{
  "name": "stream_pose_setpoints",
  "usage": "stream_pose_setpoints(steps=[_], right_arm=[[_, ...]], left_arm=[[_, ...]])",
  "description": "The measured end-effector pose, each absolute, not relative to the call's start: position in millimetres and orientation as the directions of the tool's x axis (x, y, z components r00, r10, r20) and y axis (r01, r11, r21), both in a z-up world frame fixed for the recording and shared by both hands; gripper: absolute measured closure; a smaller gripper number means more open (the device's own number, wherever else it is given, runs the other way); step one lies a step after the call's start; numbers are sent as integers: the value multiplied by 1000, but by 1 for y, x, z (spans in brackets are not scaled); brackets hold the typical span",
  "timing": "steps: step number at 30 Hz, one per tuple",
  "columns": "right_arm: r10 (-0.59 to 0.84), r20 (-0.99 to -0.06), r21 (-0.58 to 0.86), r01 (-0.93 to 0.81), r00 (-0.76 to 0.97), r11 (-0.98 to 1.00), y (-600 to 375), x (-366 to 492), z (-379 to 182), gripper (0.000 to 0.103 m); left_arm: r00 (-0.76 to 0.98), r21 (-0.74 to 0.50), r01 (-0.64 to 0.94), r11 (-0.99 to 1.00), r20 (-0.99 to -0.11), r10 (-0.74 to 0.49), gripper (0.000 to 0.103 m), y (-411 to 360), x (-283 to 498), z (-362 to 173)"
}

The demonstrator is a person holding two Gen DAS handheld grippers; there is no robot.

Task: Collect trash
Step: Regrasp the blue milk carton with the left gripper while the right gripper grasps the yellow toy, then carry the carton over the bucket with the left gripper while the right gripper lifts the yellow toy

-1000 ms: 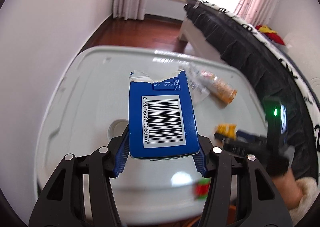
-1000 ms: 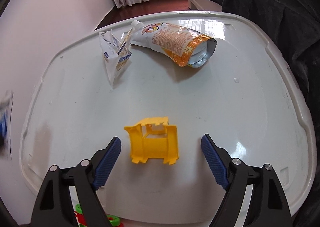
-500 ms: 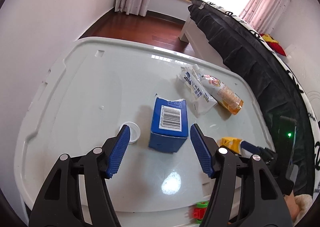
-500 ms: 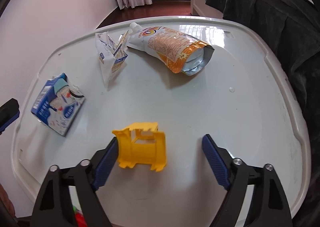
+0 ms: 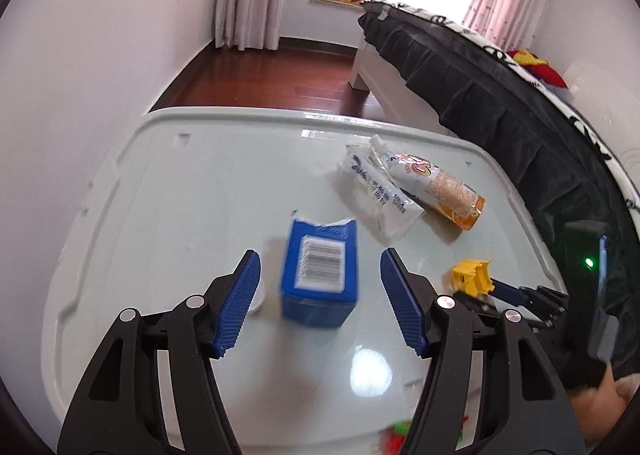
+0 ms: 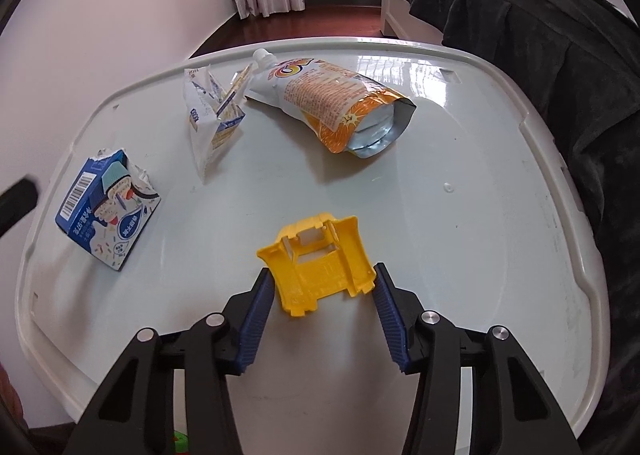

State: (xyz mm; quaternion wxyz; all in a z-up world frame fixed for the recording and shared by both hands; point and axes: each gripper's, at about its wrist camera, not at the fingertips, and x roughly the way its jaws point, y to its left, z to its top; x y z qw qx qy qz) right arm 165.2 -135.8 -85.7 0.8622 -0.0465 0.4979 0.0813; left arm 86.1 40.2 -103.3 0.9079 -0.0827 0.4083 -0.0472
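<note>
The right gripper (image 6: 322, 291) has its blue ribbed pads pressed against the two sides of a yellow plastic piece (image 6: 318, 261), holding it at the near middle of the white table (image 6: 500, 183). The piece looks like a thin moulded shell, open on top with small square cut-outs and flared side walls; it is probably very light and fairly stiff, though the thin walls might flex or snap under a hard squeeze, so the flat outer flanks where the pads now sit seem the best place to hold it. The left gripper (image 5: 320, 297) is spread wide and holds nothing, with a blue carton (image 5: 320, 275) lying on the table between its pads without touching either. The carton is cardboard with a torn, ragged top and a barcode panel facing up; it is likely empty, light and easily crushed, best pinched across its narrow flat sides. Further off lie a crumpled white wrapper (image 6: 212, 115), soft and limp, and a glossy orange drink pouch (image 6: 336, 103) with a white spout, slippery foil that would fold when squeezed. The table is smooth, shiny plastic with a raised rim, so light pieces may slide on it.
</note>
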Motion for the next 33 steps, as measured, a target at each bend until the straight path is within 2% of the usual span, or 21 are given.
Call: stream_pose_setpoints(steps=[4,10,14,18,19,21,24,30,31,33], right_arm=[[85,-868,-5,-181,489,984,-141,164,-85,55],[73,-867,-2,-150,494,989,-153,161,-81,55],[75,-861,2,-145,503,989,-156,157,-74,55],[81,-857,7,-146,510,989,-157,153,-69,55],[84,-857,11,-145,509,989,-158,152,-69,55],[88,-856,16,-143,509,990,-159,151,-68,55],[89,-856,18,-143,509,990,-160,151,-67,55],[83,-857,16,-134,509,991,-165,151,-68,55],[81,-857,13,-135,510,991,-165,151,-68,55],[80,-856,11,-137,511,991,-166,150,-67,55]], left_arm=[[617,-133,21,991,-778,-118,41,19,103,-117],[619,-84,2,997,-782,-67,41,15,108,-119],[617,-128,4,992,-780,-103,46,21,105,-117],[628,-126,-11,992,-773,-91,45,26,101,-116],[631,-134,-19,991,-770,-93,44,29,100,-115],[636,-128,-43,991,-769,-72,22,33,99,-114],[642,-133,-53,990,-764,-68,21,37,100,-113],[593,-11,-35,999,-805,12,21,17,113,-130],[585,-27,-33,999,-811,-2,22,17,116,-133],[566,-71,-29,997,-823,-43,53,18,120,-138]])
